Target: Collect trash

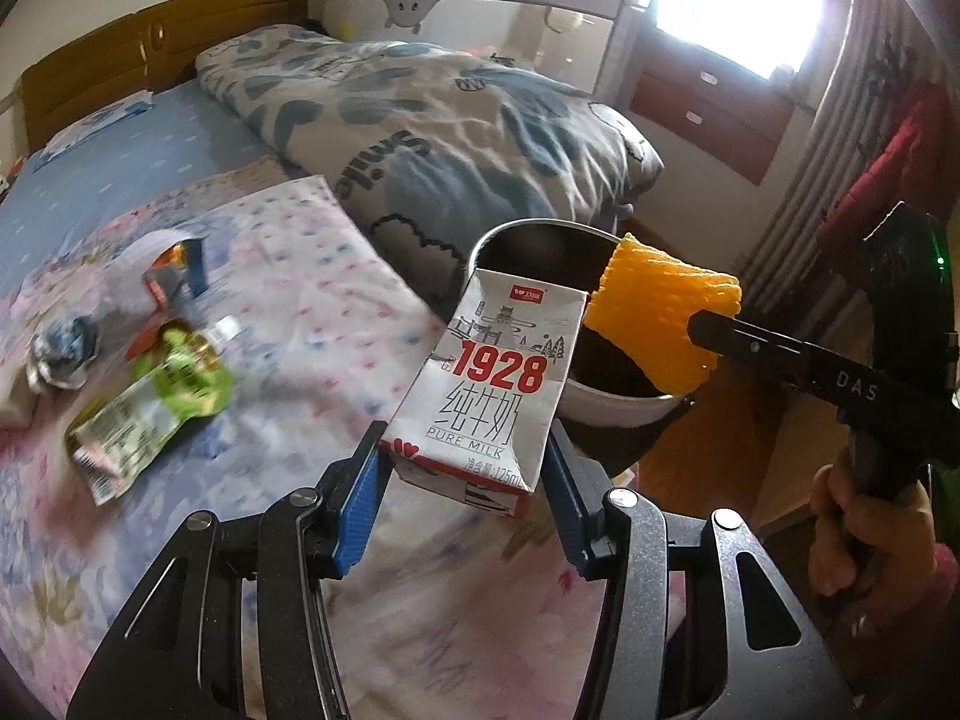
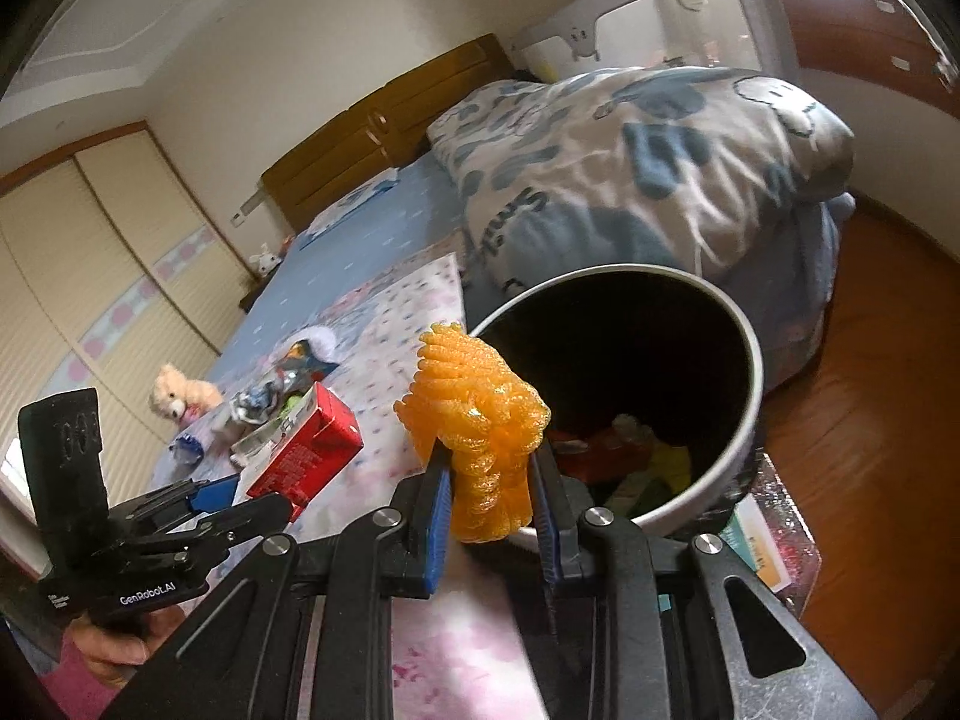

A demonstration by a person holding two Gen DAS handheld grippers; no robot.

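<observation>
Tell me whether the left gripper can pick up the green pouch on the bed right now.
Probably not yet: the left gripper is already clamped on the milk carton, so its jaws are occupied. The green pouch itself lies uncovered.

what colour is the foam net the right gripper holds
Orange, a ribbed mesh foam net; clearest in the right wrist view.

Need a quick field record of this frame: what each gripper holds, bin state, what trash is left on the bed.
left gripper: shut on milk carton, carton upright, held by its lower sides
right gripper: shut on orange foam net
trash bin: open, beside the bed's edge, some trash already at the bottom
position: both items held near the bin's rim, neither in it yet
left on bed: green pouch, crumpled wrappers, torn packet
surface: floral sheet
</observation>
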